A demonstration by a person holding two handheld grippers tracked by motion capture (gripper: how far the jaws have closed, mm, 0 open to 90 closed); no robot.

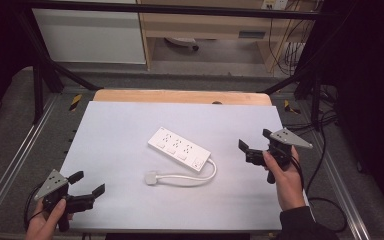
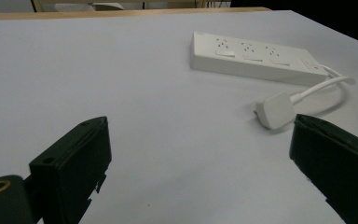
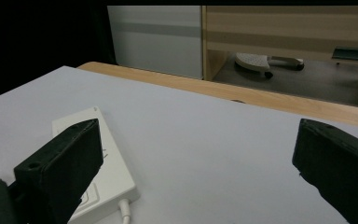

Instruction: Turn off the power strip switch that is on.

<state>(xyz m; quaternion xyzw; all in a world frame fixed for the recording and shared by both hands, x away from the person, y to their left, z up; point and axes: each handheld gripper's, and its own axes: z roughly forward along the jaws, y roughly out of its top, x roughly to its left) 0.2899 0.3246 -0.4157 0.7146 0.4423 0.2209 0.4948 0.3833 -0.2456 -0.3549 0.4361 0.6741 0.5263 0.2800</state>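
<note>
My left hand holds the left gripper low over the bench's near-left corner, jaws spread wide with nothing between them, pointing toward the middle; my right hand holds the right gripper raised at the right edge, jaws also wide apart and empty, pointing left. One white power strip lies diagonally mid-bench, between the two grippers and well apart from both, with three socket groups showing on top. Its one cable loops off the right end and back to one plug lying flat just in front of the strip.
</note>
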